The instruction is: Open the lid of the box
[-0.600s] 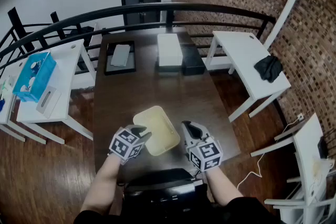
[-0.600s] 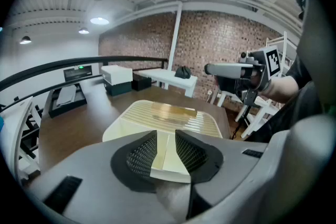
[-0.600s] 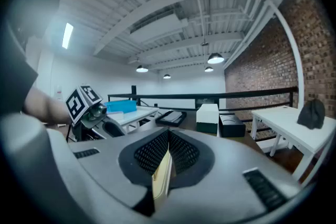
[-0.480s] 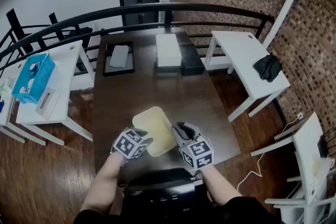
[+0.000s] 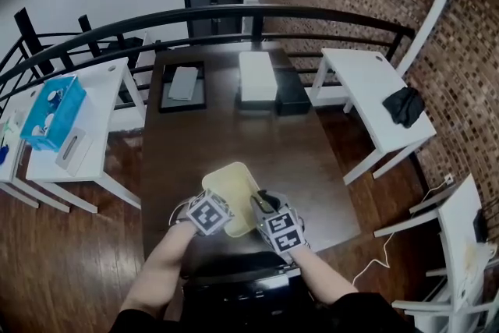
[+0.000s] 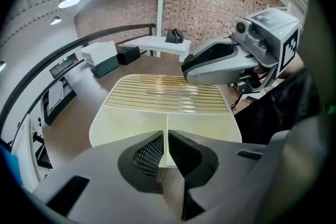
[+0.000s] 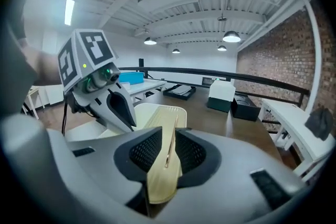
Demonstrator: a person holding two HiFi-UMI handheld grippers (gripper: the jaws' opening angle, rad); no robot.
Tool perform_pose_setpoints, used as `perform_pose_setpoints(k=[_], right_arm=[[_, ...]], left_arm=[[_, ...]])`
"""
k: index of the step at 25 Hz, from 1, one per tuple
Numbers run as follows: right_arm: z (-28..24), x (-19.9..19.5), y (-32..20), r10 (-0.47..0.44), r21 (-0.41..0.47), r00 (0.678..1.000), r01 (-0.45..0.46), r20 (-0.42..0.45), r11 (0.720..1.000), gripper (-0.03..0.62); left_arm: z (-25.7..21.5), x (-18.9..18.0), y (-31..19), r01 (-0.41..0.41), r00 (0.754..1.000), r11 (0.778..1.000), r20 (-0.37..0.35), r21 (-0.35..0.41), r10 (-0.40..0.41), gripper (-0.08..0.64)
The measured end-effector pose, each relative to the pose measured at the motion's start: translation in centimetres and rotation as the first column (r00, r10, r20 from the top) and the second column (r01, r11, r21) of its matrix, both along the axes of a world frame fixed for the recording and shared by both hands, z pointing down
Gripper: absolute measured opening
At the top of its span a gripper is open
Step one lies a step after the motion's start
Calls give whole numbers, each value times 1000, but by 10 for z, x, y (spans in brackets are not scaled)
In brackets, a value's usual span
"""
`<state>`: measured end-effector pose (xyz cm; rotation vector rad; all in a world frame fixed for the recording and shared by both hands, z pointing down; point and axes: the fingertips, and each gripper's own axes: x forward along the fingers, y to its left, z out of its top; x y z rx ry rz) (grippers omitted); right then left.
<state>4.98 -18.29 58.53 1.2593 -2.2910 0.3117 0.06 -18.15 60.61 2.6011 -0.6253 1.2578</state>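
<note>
The left gripper [image 6: 167, 148], pinched on the pale yellow plastic box's [image 5: 228, 187] rim, should pin it down while the right gripper [image 7: 171, 150], clamped on the ribbed translucent lid [image 6: 169, 93], peels upward slowly.

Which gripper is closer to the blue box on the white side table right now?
Left. The left gripper grips the yellow box's edge on the side facing the blue box; the right gripper holds the lid on the opposite side, farther away.
</note>
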Motion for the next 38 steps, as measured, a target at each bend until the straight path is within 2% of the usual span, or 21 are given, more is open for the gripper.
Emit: perform_pose_setpoints(k=[4,5,6,12,14,17,20,22,27,31,34,38], right_arm=[[19,2,-1,23,-28,996,-26,-87,999,80],[20,3,-3,35,-18,995,-37,-98,999,56],[21,4,-4,45,-9,994,-46,-102,999,32],[17,2,-4,59,28,995,-57,-79,998,25],[11,3,-2,74,34,996,-72,-52,997,24],[-4,7,-1,113,53,992,-116,62,992,18],[-34,13,-7,121,113,982,-138,147,984,18],[-43,31,-14,155,138,976,-176,154,975,18],[-1,109,-35,295,89,954,-298,49,950,18],[65,157,-31,353,24,933,-352,-73,936,18],[108,177,-21,386,-2,914,-389,-121,921,18],[138,182,-6,431,-39,893,-439,-128,898,20]], left_arm=[[6,3,3,-55,995,998,83,-7,56,18],[7,3,3,-59,994,998,94,-16,60,11],[8,3,2,-60,993,998,100,-23,62,5],[13,3,3,-53,992,997,109,-52,58,5],[14,2,3,-47,993,996,107,-78,55,5],[17,4,7,-45,993,991,101,-125,58,6],[14,1,0,-41,990,994,133,-100,54,6],[14,2,0,-39,990,994,128,-99,52,6],[20,3,9,-32,992,991,120,-131,48,6],[10,0,2,-25,992,997,120,-69,33,8],[9,3,3,-21,997,998,79,-62,26,9],[12,4,6,2,1000,996,23,-90,0,12]])
